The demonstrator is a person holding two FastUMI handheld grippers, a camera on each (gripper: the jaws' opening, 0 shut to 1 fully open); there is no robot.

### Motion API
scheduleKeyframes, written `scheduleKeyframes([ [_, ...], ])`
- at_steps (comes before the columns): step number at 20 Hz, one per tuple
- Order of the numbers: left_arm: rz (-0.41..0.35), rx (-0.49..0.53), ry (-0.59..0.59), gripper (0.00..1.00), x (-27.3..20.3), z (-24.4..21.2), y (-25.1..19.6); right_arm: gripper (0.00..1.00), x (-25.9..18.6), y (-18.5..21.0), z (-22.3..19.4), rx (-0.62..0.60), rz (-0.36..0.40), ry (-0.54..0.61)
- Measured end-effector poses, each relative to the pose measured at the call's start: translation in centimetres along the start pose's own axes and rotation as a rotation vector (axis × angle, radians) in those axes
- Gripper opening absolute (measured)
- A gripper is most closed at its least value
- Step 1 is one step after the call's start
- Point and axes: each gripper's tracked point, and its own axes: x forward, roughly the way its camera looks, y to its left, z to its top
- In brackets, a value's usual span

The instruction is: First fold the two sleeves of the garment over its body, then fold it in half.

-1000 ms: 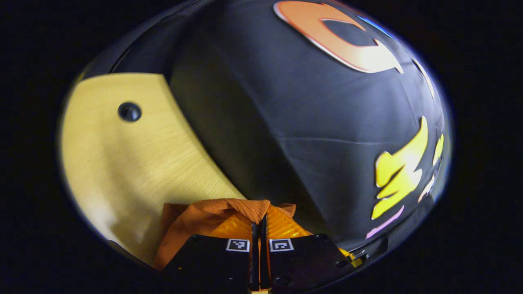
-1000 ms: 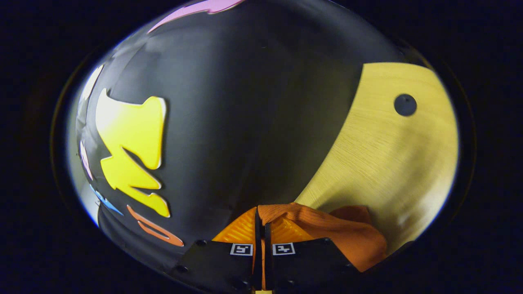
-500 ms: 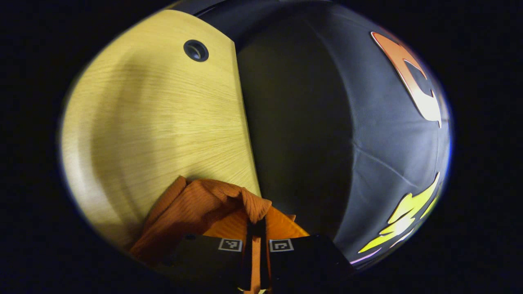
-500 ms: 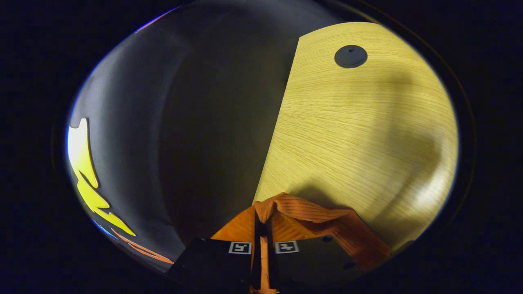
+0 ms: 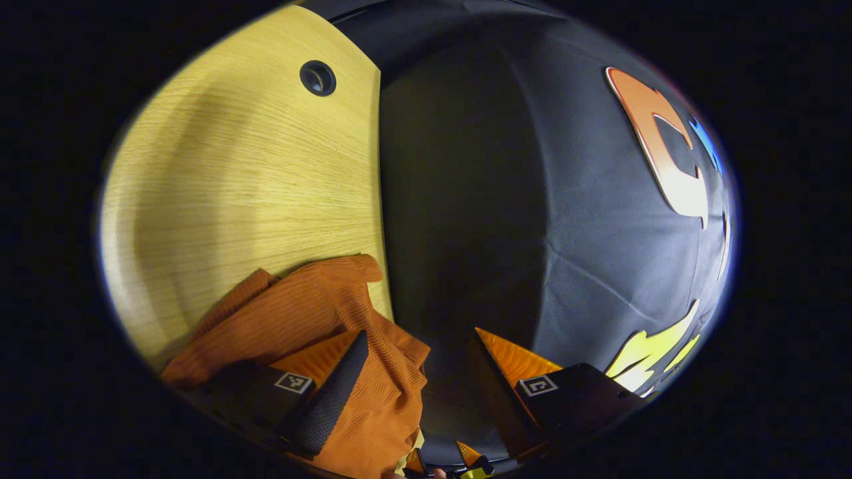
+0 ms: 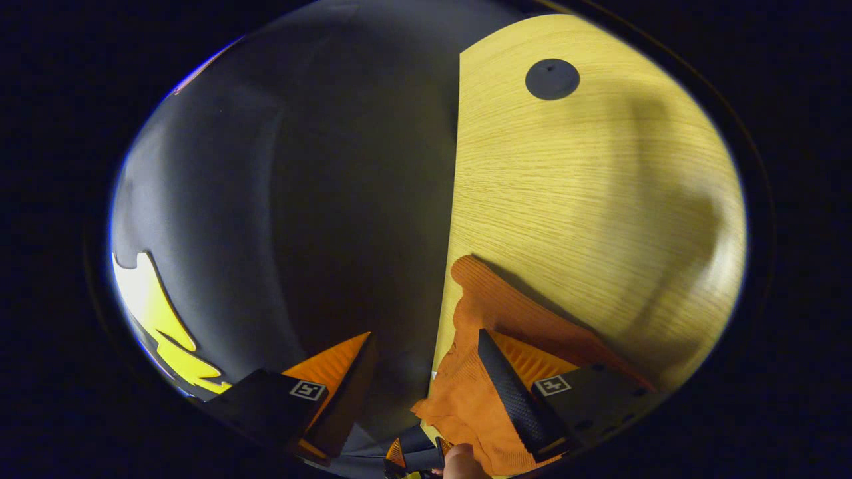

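One orange ribbed knit garment (image 5: 313,319) lies bunched on the pale wood-grain worktop (image 5: 233,179), at its edge; two tools are counted, the left tool (image 5: 419,346) and the right tool (image 6: 426,346), each spread wide and holding nothing, cloth draped over one finger of each. Which fold this is cannot be told, perhaps a release; the worktop carries one dark round grommet (image 6: 552,79).

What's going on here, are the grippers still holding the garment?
No. Both have let go within the last half second. The left gripper has its jaws wide open, with the orange garment lying on the wooden table at its edge. The right gripper is open too, over the same cloth. Whether the fold is neat cannot be told from here.
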Motion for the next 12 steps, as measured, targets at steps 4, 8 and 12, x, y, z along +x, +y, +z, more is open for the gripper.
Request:
scheduleKeyframes([
  [4,0.026,0.153,0.001,0.98,-3.6,0.6,-2.7,0.97,-4.0,3.9,-0.2,-0.316,-0.034,-0.065],
  [8,0.055,0.571,-0.096,0.98,-9.8,3.4,-10.0,0.98,-9.8,10.8,-0.7,-0.842,-0.072,-0.201],
  [12,-0.024,0.907,-0.204,0.98,-17.3,3.9,-20.1,0.97,-13.4,15.6,-1.6,-1.170,-0.106,-0.343],
])
